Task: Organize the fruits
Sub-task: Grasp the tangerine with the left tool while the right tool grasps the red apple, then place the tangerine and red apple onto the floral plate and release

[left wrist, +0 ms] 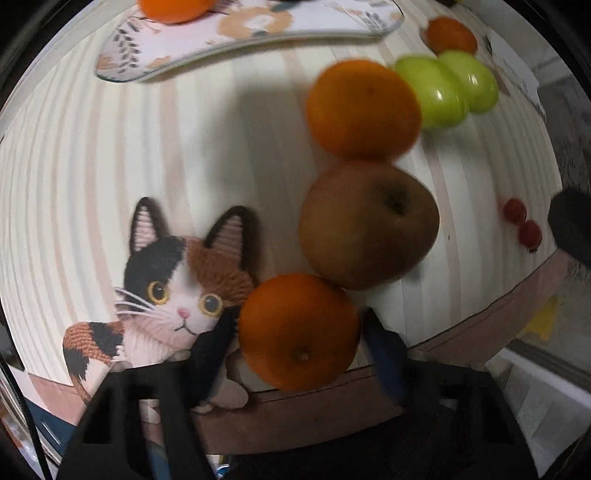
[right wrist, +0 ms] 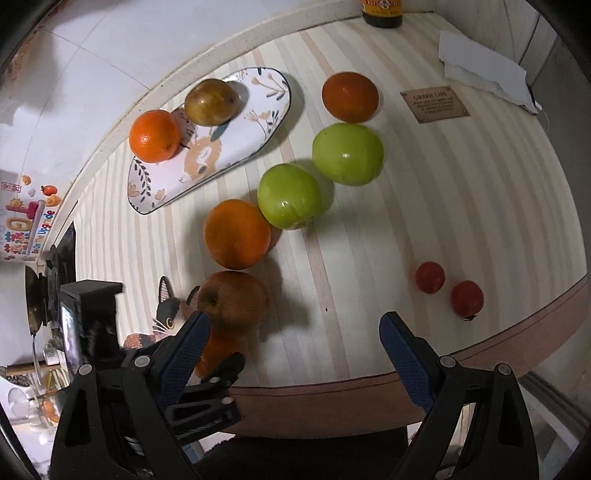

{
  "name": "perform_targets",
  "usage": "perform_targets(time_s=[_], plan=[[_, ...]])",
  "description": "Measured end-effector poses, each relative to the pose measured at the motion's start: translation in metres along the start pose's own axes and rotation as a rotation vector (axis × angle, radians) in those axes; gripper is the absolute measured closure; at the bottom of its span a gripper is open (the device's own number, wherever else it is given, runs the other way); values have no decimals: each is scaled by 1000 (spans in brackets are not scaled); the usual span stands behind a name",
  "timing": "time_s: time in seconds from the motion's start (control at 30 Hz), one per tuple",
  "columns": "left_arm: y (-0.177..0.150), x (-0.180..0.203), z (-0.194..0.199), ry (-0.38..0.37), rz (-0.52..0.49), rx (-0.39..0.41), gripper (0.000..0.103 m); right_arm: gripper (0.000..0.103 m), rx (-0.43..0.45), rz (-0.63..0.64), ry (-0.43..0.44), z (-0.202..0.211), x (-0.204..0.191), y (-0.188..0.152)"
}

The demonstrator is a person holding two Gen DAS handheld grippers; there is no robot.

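Note:
In the left wrist view my left gripper (left wrist: 299,320) points down at the table's near edge, both pads against the sides of an orange (left wrist: 299,332). A brown apple (left wrist: 369,225) touches that orange from behind, and a second orange (left wrist: 364,109) lies beyond it. My right gripper (right wrist: 295,321) hangs open over bare striped tabletop, nothing between its fingers. Ahead of it lie two green fruits (right wrist: 289,196) (right wrist: 347,154), a reddish orange (right wrist: 350,96) and two cherry tomatoes (right wrist: 430,277). The floral plate (right wrist: 258,122) at the back left holds an orange (right wrist: 155,136) and a brownish fruit (right wrist: 212,101).
A cat picture (left wrist: 166,288) is printed on the table mat, left of the held orange. A dark bottle (right wrist: 382,11), a crumpled paper towel (right wrist: 484,74) and a small brown card (right wrist: 434,105) sit at the back right. The table's brown edge (right wrist: 517,332) curves close by.

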State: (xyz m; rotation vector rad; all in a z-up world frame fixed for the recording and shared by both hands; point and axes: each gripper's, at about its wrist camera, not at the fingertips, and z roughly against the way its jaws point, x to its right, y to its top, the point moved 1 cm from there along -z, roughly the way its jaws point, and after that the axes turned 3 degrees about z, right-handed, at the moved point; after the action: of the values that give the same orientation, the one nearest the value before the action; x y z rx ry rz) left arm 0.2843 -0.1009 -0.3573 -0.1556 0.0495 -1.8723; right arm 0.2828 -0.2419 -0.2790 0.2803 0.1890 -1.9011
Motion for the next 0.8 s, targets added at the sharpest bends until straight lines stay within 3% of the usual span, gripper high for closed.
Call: perform_targets(time_s=[0.1,0.17,0.4,0.63,0.8], plan=[[-4,-2,2,-8,8,17,42,8,-5,5,3,-3,-2,1],[-8,-8,5,36,14,42,42,8,-9,10,6,-4,-4,2],[-12,-72,16,103,144,68,42,8,-44,39,36,-20,-20,10],[-13,-110,16,69,268,65,42,8,-159,68,104,-70,-55,15],[-17,-114,15,64,276,71,42,18,-220,95,76,-102,-70,13]])
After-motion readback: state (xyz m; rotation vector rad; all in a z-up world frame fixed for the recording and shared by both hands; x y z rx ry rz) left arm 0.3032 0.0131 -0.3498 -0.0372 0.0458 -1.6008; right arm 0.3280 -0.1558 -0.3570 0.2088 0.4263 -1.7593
